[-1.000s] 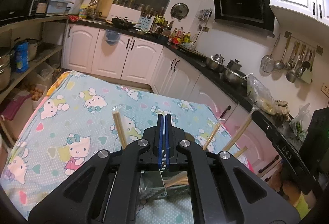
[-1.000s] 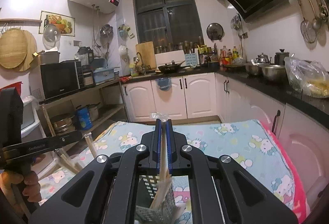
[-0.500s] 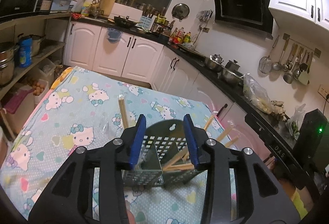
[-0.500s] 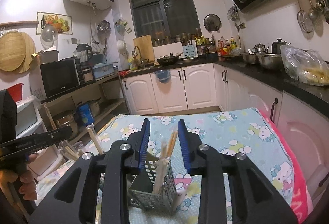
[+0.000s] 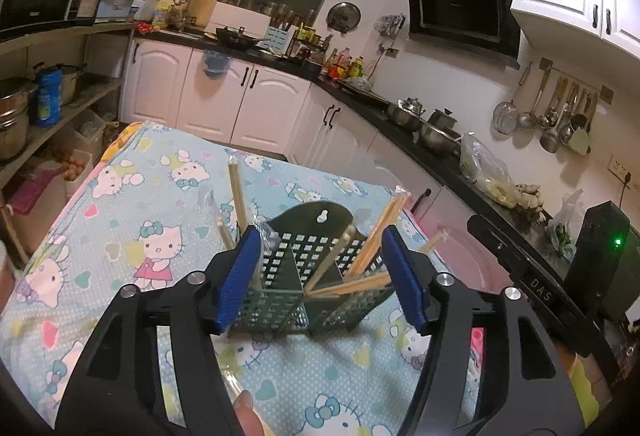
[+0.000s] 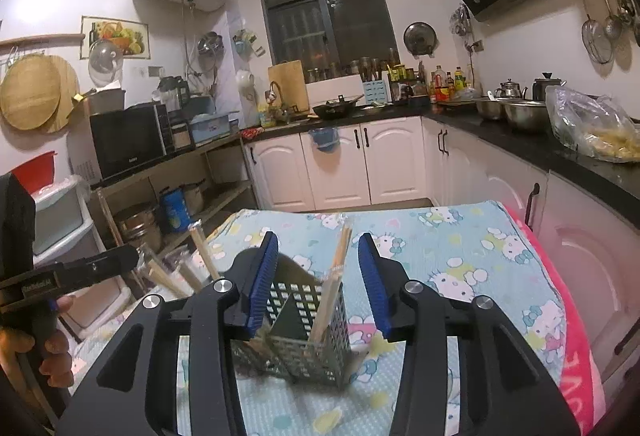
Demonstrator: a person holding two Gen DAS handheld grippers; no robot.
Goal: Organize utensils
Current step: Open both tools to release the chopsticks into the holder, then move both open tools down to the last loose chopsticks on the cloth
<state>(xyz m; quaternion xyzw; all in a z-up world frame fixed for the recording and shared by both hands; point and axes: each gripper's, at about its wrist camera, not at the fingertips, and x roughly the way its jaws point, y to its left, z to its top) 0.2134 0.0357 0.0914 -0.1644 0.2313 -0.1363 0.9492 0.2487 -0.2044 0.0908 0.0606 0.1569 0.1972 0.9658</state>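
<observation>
Blue-padded fingers (image 5: 240, 276) of the left gripper (image 5: 320, 278) and of the right gripper (image 6: 316, 282), clamped together a second ago, are now parting and hold nothing, a sign both have just let go of chopsticks. The wrapped pale wooden chopsticks (image 5: 376, 236) stand in the dark perforated metal utensil caddy (image 5: 296, 268) on the cartoon-cat tablecloth (image 5: 140, 204), handles up and fanned outward. In the right view one pair (image 6: 336, 276) rises nearly upright in the caddy (image 6: 312, 336), tips down. The sorting looks close to done.
</observation>
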